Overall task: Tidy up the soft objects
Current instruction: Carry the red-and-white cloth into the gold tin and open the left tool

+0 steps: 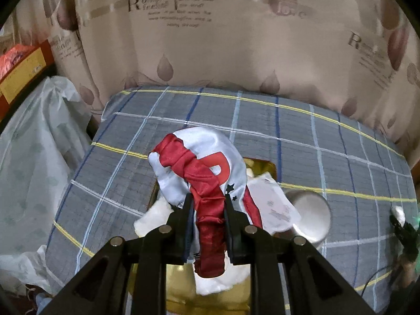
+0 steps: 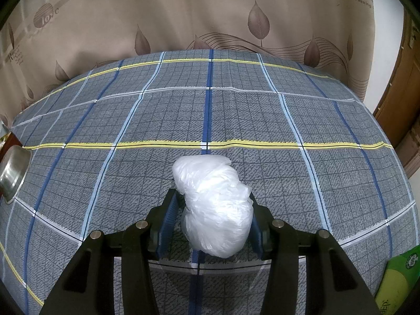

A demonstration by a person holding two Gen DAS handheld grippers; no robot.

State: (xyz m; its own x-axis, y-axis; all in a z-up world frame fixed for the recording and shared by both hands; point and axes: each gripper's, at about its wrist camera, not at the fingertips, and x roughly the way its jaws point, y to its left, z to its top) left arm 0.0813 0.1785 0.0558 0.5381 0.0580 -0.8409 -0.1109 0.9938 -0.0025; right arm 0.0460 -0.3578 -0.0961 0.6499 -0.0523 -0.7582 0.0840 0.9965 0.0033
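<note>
Left gripper [image 1: 207,204] clamped on bunched red-and-white satin cloth [image 1: 199,168], lifted over gold box [image 1: 181,286]; slippery, limp, best pinched at gather. Right gripper [image 2: 212,204] half-open around light crinkly plastic bag [image 2: 214,204], probably pinching it

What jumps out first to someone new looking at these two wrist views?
The shiny red-and-white fabric bundle pinched in the left claw, held above a gold box on the plaid cloth. Next, the crumpled clear plastic bag held between the right claw's blue pads, dead centre of its view. A steel bowl sits at the far left edge there.
</note>
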